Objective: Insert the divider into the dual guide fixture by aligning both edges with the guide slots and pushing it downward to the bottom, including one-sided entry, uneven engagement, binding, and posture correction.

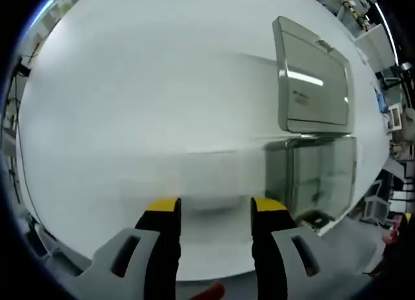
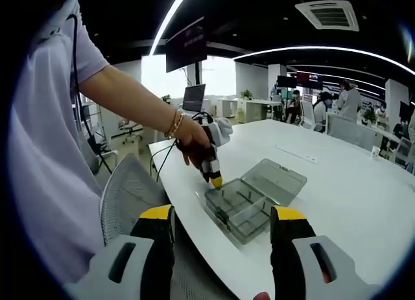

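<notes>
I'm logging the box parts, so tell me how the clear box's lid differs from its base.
The lid is a shallow, plain panel lying open and flat on the white table; the base is deeper. The lid looks bare inside, while the base holds partition walls. The left gripper hovers at the base's far edge, not the lid. Both are clear, greyish, rectangular plastic, and lie side by side.

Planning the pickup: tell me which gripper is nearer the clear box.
Left. The left gripper hovers at the clear box's near corner, jaws open. The right gripper sits back off the table edge, open.
</notes>
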### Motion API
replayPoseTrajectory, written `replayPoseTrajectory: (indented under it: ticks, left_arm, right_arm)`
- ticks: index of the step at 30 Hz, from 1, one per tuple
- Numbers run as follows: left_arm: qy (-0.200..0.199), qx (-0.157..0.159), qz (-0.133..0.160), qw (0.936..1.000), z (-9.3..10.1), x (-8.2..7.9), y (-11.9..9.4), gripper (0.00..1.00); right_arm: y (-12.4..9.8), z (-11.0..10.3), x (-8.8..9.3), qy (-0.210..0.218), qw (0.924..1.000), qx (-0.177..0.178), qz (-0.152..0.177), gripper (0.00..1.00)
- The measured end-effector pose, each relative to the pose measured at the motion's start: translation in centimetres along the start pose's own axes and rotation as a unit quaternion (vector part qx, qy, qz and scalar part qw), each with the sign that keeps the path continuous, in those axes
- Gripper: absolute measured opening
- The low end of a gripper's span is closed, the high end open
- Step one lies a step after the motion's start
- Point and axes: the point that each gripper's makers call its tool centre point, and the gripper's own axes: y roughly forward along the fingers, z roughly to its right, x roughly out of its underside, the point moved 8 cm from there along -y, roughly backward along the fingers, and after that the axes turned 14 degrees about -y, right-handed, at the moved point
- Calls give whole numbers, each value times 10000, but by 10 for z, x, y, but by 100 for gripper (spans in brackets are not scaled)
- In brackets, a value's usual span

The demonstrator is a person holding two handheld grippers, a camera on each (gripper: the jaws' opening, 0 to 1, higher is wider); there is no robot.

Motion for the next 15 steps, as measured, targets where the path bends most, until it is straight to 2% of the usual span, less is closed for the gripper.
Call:
replayPoseTrajectory:
  ticks: [8,15]
  left_arm:
    - [-32,-205,-26,9998,4,-1,2,42]
    - [20,-264,-61,9996,4,-2,2,42]
  right_arm:
    - [0,1,2,19,10000,16,-10,56]
    - [-1,1,3,48,10000,43,-7,56]
